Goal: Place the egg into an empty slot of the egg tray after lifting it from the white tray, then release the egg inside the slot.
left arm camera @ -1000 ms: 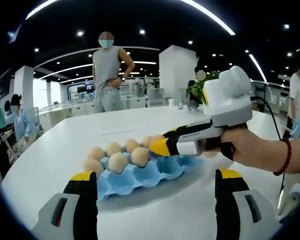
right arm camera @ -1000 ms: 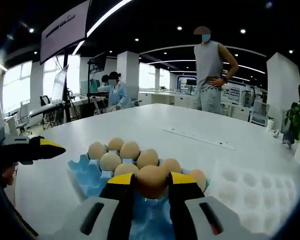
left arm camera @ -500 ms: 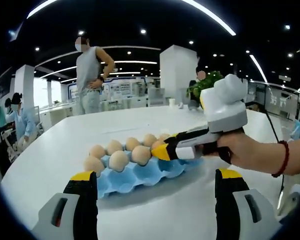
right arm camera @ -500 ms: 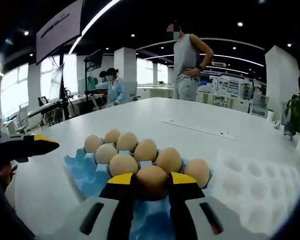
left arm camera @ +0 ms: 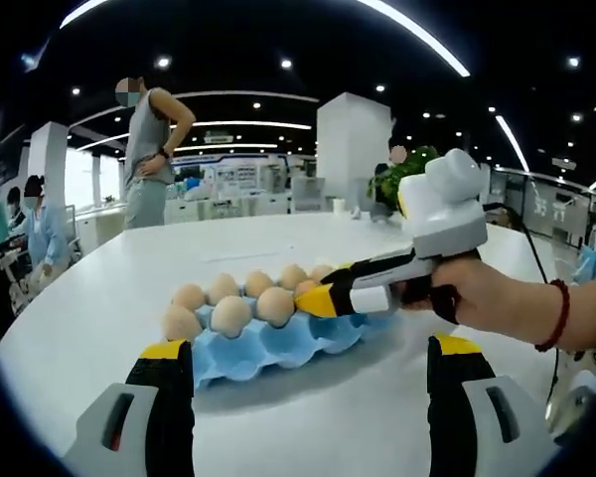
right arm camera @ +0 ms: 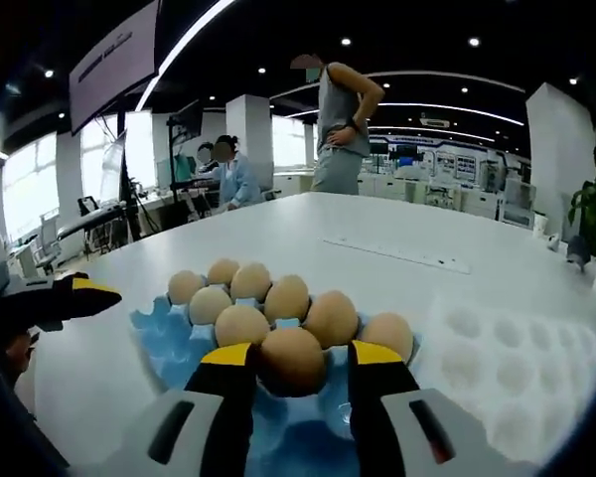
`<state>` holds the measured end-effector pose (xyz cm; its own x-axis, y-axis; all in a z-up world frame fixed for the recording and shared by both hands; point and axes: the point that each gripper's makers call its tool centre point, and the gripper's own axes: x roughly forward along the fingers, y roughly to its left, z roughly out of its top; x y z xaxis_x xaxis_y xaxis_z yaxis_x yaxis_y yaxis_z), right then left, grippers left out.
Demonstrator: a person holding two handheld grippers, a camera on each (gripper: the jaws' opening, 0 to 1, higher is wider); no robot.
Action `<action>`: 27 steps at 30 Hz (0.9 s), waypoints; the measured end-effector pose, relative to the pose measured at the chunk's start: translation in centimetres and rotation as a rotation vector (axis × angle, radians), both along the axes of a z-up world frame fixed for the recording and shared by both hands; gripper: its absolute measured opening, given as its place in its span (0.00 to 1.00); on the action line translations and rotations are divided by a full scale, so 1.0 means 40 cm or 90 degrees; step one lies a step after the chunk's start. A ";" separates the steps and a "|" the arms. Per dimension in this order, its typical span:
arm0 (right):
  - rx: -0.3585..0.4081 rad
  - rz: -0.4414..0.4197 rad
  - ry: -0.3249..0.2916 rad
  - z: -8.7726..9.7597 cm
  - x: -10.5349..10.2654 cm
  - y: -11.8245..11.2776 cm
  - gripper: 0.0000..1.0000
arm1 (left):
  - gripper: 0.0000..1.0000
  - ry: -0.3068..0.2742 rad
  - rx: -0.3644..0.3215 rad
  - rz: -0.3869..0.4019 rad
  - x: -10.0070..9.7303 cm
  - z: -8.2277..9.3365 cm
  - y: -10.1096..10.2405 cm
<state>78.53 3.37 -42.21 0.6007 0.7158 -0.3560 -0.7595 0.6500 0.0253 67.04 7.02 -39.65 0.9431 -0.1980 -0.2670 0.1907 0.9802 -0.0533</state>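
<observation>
**Egg sits in the blue tray, right jaws parted around it**

In the right gripper view, the right gripper (right arm camera: 291, 360) has its yellow-tipped jaws standing apart on either side of the egg (right arm camera: 291, 359), with a sliver of gap showing at each side; the egg rests low in a front slot of the blue egg tray (right arm camera: 159, 333). Seven other eggs (right arm camera: 288, 296) fill the slots behind it, toward twelve o'clock. The white tray (right arm camera: 507, 368) lies just beside the blue one, at about three o'clock, its round hollows bare. At nine o'clock the tip of the left gripper pokes in over the white table (right arm camera: 308, 224).

In the left gripper view, the left gripper (left arm camera: 308, 353) hangs over the table with its jaws wide apart and nothing between them. Beyond it, a hand (left arm camera: 477, 298) holds the right gripper down at the tray's near-right end. A person (left arm camera: 144, 159) stands at the table's far side, hand on hip; another sits at ten o'clock.
</observation>
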 end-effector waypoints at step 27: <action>0.003 -0.013 -0.037 0.064 0.009 -0.066 0.45 | 1.00 -0.006 0.000 0.023 -0.007 0.021 0.022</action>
